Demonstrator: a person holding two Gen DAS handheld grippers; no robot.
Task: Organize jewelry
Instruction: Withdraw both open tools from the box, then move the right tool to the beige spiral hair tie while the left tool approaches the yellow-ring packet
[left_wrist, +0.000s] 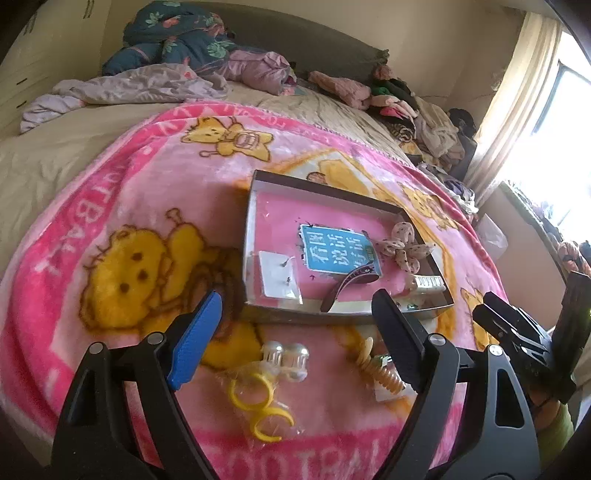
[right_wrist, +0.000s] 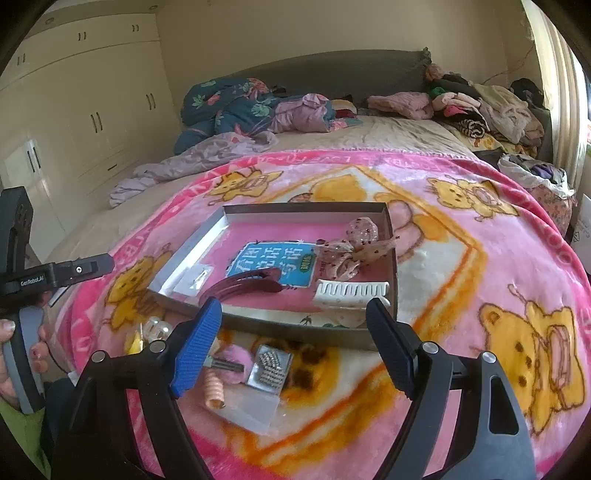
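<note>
A shallow pink-lined box (left_wrist: 255, 206) (right_wrist: 391, 236) lies on a pink cartoon blanket. It holds a dotted bow (left_wrist: 402, 245) (right_wrist: 351, 251), a dark red hair clip (left_wrist: 351, 284) (right_wrist: 243, 286), a white claw clip (right_wrist: 351, 293) and an earring card (left_wrist: 279, 275). In front of the box lie yellow rings in a clear bag (left_wrist: 258, 402), pearl clips (left_wrist: 286, 356), a beige spiral tie (left_wrist: 376, 365) (right_wrist: 214, 391), a pink pompom (right_wrist: 236, 363) and a silver studded clip (right_wrist: 267, 369). My left gripper (left_wrist: 295, 332) is open above the rings. My right gripper (right_wrist: 291, 339) is open above the pompom.
The blanket (right_wrist: 480, 258) covers the near part of a bed. Crumpled bedding (right_wrist: 229, 107) and piled clothes (right_wrist: 491, 107) lie at the far end. Wardrobes (right_wrist: 81, 110) stand at the left, a bright window (left_wrist: 554, 147) at the right.
</note>
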